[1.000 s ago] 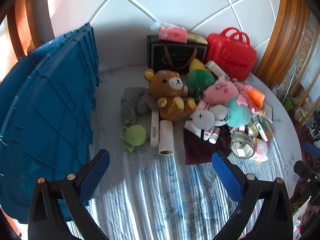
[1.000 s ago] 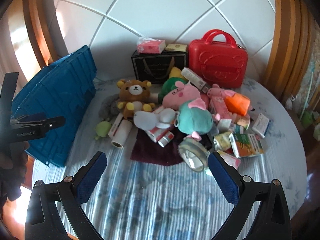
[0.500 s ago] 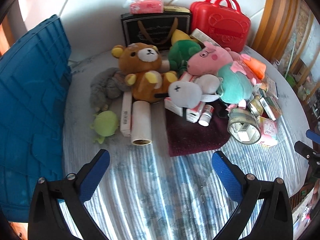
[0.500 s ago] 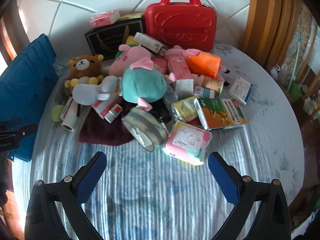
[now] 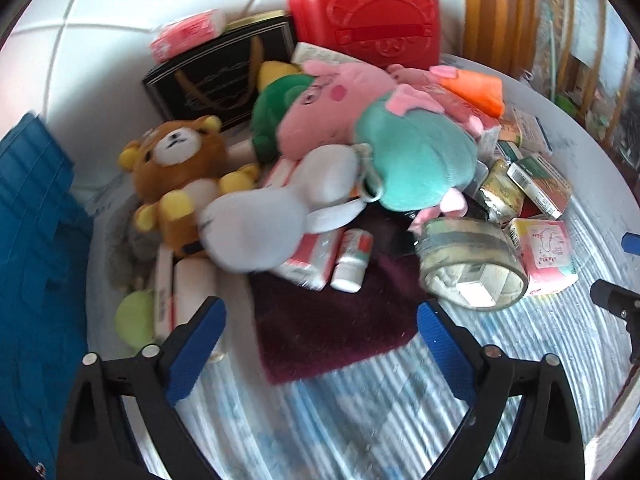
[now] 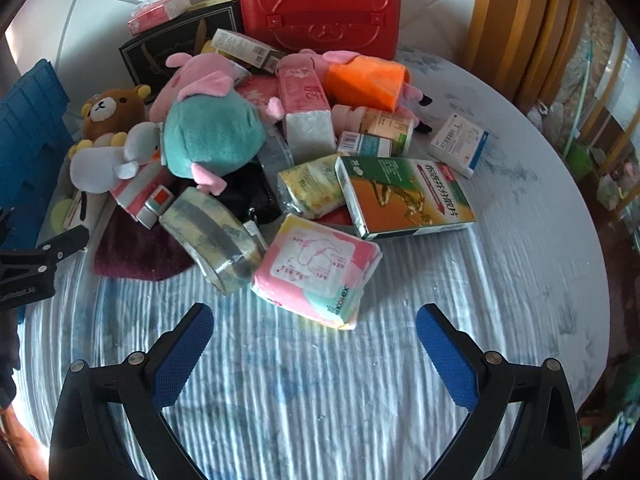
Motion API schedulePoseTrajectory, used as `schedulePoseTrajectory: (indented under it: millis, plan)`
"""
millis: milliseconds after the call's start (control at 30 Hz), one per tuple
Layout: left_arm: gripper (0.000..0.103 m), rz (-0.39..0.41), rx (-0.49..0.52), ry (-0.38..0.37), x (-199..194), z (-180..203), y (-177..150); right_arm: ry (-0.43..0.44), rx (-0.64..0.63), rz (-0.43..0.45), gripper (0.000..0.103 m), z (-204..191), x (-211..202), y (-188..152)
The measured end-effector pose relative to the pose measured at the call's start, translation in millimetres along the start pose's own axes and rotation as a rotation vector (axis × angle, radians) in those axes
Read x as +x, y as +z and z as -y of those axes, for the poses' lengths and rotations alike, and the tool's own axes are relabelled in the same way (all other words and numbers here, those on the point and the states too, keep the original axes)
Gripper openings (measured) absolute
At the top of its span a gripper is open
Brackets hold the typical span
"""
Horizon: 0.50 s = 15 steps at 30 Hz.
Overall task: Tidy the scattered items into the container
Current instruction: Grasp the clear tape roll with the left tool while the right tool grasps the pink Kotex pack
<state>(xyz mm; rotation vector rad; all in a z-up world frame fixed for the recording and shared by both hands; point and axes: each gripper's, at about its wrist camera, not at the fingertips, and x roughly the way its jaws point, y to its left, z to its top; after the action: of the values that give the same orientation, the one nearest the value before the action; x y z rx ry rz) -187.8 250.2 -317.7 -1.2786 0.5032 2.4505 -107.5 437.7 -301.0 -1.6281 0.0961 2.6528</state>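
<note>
A heap of items lies on the striped cloth: a brown bear plush (image 5: 176, 176), a white plush (image 5: 272, 232), a teal plush (image 5: 416, 160), a tape roll (image 5: 472, 268), a maroon cloth (image 5: 328, 320). The blue container (image 5: 36, 264) stands at the left. My left gripper (image 5: 320, 328) is open and empty, just short of the maroon cloth. My right gripper (image 6: 316, 328) is open and empty, just short of a pink tissue pack (image 6: 316, 272). A green-orange box (image 6: 404, 196) and the tape roll (image 6: 212, 232) lie beyond it.
A red case (image 6: 320, 4) and a black gift bag (image 6: 176, 52) stand at the back against the white wall. A white-blue box (image 6: 460, 144) lies apart at the right. The round table edge (image 6: 592, 240) curves at the right. Wooden posts (image 6: 520, 20) rise behind.
Both grippers have moved forward and closer to the heap. The left view has swung right, away from the blue container. Both stay open and empty.
</note>
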Motion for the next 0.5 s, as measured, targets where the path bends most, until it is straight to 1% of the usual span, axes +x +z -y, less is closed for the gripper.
schedulePoseTrajectory:
  millis: [133,167,300,333,400,433,467,500]
  plan:
    - [0.089,-0.002,0.082,-0.022,35,27,6,-0.004,0.016,-0.021,0.103,8,15,-1]
    - [0.086,-0.005,0.089,-0.032,42,32,7,-0.004,0.019,-0.024,0.103,10,18,-1]
    - [0.085,0.006,0.106,-0.077,59,46,10,-0.004,0.028,-0.034,0.103,18,29,-2]
    - [0.081,0.011,0.108,-0.080,61,48,11,-0.003,0.033,-0.035,0.103,19,32,-1]
    - [0.065,0.012,0.101,-0.090,65,49,14,0.002,0.041,-0.041,0.103,22,39,0]
    - [0.043,0.005,0.093,-0.112,67,49,17,0.004,0.046,-0.043,0.103,23,43,1]
    - [0.018,-0.003,0.087,-0.143,69,51,20,0.007,0.051,-0.045,0.103,24,46,2]
    - [0.013,-0.003,0.090,-0.161,69,54,22,0.010,0.056,-0.048,0.103,25,50,3]
